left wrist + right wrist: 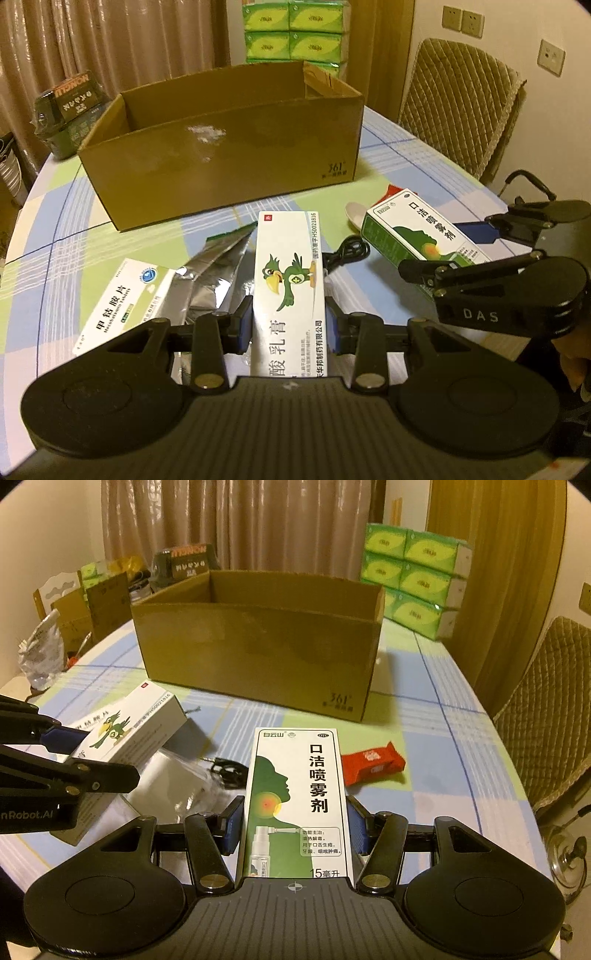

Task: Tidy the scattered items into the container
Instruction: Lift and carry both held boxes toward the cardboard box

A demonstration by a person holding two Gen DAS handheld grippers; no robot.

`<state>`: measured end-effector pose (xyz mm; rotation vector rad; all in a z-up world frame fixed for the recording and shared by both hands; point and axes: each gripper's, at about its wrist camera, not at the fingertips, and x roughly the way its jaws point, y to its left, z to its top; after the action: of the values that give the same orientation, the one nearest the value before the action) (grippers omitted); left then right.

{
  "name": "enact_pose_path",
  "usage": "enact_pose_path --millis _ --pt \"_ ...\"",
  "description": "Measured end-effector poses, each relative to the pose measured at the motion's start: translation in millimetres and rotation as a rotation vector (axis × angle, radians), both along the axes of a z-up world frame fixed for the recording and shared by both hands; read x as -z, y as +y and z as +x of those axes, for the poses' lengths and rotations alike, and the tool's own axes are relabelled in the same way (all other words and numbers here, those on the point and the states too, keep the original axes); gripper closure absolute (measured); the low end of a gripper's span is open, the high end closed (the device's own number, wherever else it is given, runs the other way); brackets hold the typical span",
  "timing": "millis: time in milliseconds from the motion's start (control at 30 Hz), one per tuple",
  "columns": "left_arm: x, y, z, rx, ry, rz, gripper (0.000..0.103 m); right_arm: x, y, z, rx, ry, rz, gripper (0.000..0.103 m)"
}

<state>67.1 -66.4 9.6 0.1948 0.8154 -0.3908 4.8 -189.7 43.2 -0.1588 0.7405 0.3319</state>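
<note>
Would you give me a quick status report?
Left gripper shut on parrot box. Right gripper shut on spray box. Cardboard box ahead, path unobstructed.

Warm, dim indoor light tints both views yellow; fisheye bending darkens the corners, and fine print blurs slightly.
</note>
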Motion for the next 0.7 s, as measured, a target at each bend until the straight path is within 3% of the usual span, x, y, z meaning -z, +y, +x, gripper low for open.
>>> enact_pose_path --millis 700 --pt "-31.5 18.9 -13.8 -0.064 -0.053 -0.063 0.07 -40.8 11.3 -5.9 -0.017 -0.104 0.005 0.05"
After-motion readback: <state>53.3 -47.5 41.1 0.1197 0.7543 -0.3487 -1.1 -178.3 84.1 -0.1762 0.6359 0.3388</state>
